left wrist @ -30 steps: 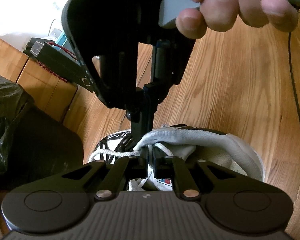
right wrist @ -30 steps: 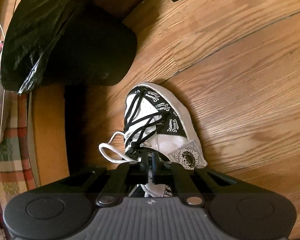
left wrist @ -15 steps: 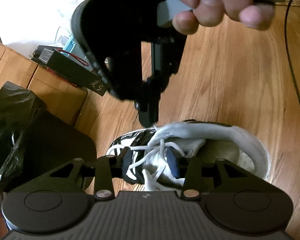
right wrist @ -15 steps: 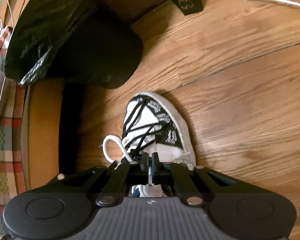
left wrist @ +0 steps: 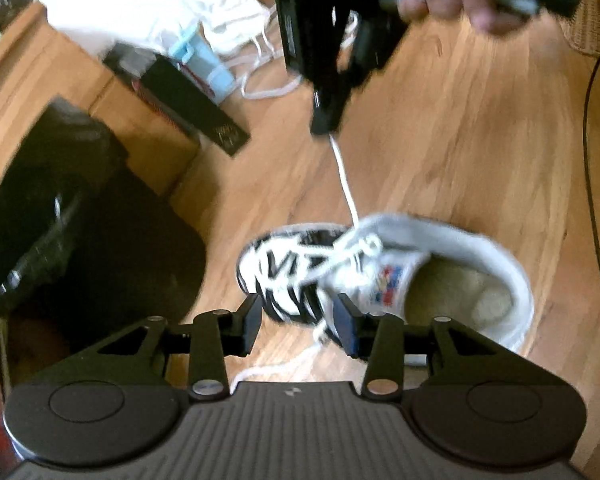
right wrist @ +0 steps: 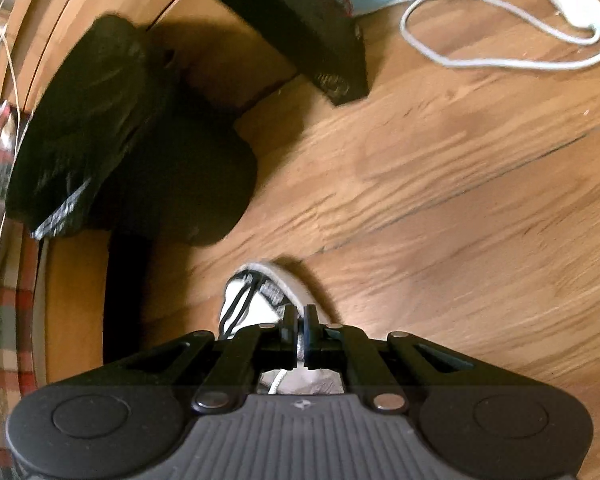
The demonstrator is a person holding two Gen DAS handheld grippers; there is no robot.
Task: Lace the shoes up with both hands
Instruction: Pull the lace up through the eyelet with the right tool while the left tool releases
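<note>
1. Shoe (left wrist: 384, 276) lies on the wood floor (left wrist: 460, 152), toe toward the black bag (left wrist: 60, 220).
2. My left gripper (left wrist: 300, 324) hangs above the shoe's laced front, jaws apart, holding nothing.
3. My right gripper (left wrist: 324, 124), beyond the shoe, is pinched on the white lace (left wrist: 346, 184), which runs taut to the eyelets.
4. Frame blurred; knot probably loose.

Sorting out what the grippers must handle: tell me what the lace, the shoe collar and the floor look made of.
Lace: white woven cord, probably cotton or polyester; matte, limp yet pulled straight.
Shoe collar: soft grey-white fabric, seemingly padded; fuzzy, no shine.
Floor: wood or wood-look laminate; visible grain and plank seams, with a mild sheen.
</note>
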